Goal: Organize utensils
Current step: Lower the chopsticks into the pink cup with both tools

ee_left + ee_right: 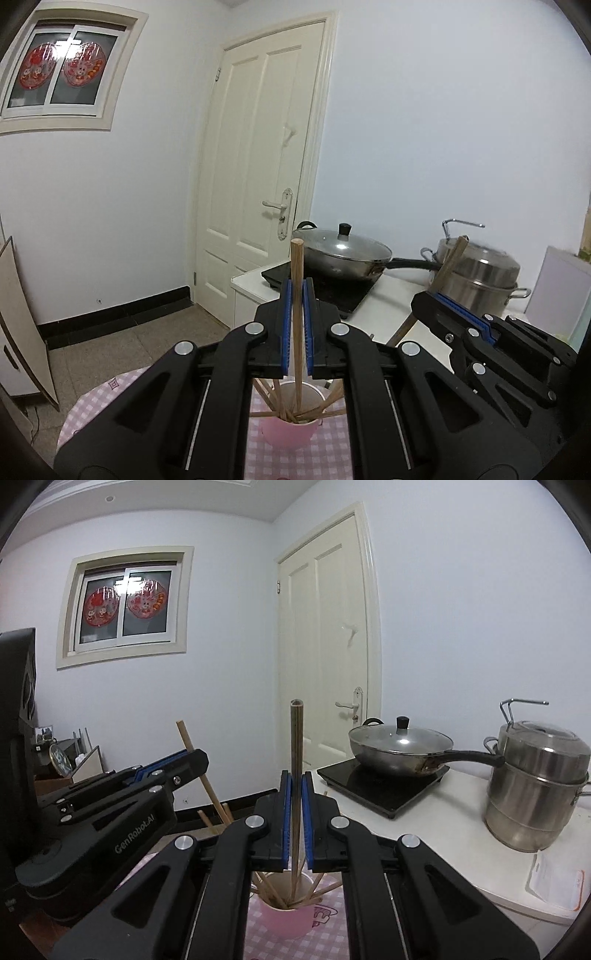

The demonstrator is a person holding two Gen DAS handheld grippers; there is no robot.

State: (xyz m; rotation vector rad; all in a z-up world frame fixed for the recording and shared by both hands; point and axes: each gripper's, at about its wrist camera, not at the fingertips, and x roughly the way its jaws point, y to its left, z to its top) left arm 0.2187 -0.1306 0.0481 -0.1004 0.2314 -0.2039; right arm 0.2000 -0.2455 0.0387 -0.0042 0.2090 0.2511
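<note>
Chopsticks are what both grippers grasp, one apiece, above a pink cup on a table with a pink checked cloth (288,458). Beyond it, the biggest things in sight are the white door (258,177) and the white counter (443,849), which carries a black cooktop (384,786), a lidded wok (400,751) with a black handle, and a steel steamer pot (535,786). The left gripper (297,321) is clenched on a pale wooden chopstick (296,269) that stands nearly upright between its blue pads, its lower end reaching down into the cup's mouth. The right gripper (296,805) is likewise clamped on a darker chopstick (296,738), also upright, with its tip down inside the cup. The pink cup (290,432) sits just below both sets of jaws and holds several more chopsticks (273,890), leaning outward against its rim in different directions.
</note>
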